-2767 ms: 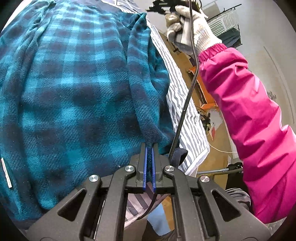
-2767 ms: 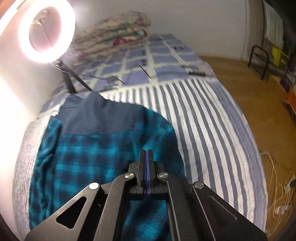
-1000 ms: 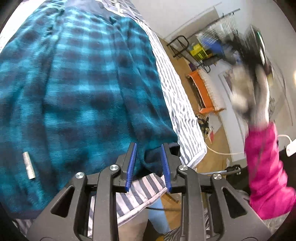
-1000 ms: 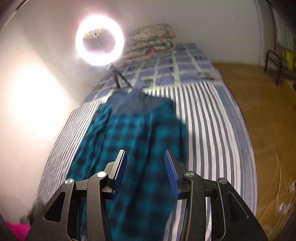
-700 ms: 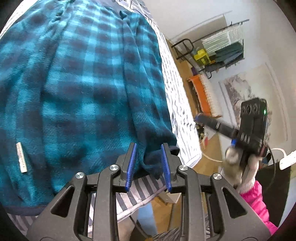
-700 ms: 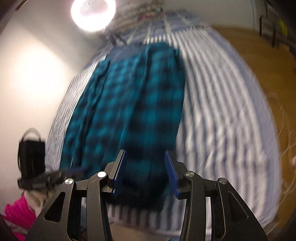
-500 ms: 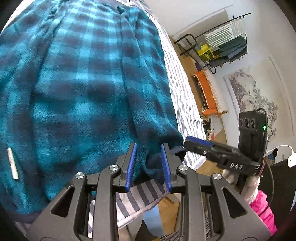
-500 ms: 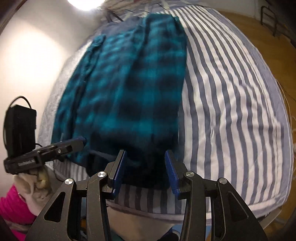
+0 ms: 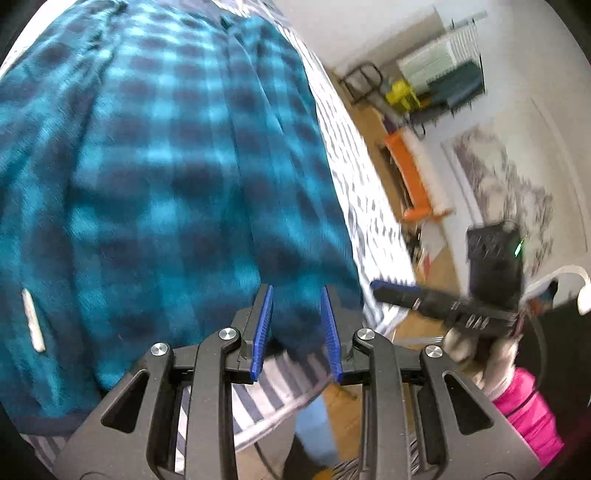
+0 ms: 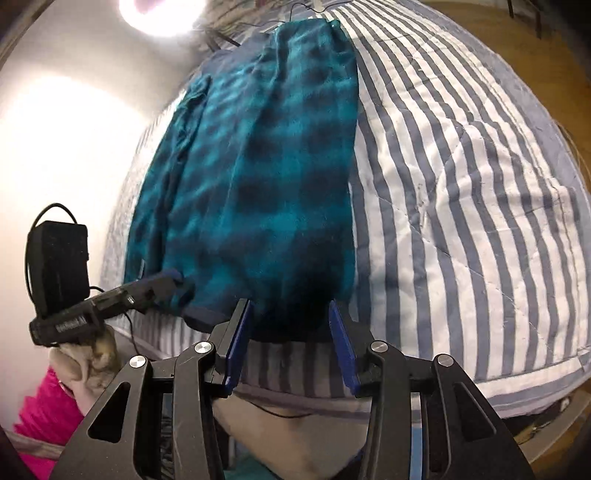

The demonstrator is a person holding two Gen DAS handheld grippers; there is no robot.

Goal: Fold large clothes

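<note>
A teal and dark blue plaid fleece garment lies folded lengthwise on the striped bed; it also shows in the right wrist view. My left gripper is open, its blue pads on either side of the garment's near hem corner. My right gripper is open just above the hem at the bed's near edge. The right gripper also shows in the left wrist view, and the left gripper in the right wrist view, at the hem's left corner.
A ring light glares at the head of the bed by the wall. A clothes rack and an orange bench stand on the wooden floor to the right. A white tag lies on the garment.
Both grippers opened and let go of the garment. The right gripper swung from high over the bed down to the near hem beside the left one.
</note>
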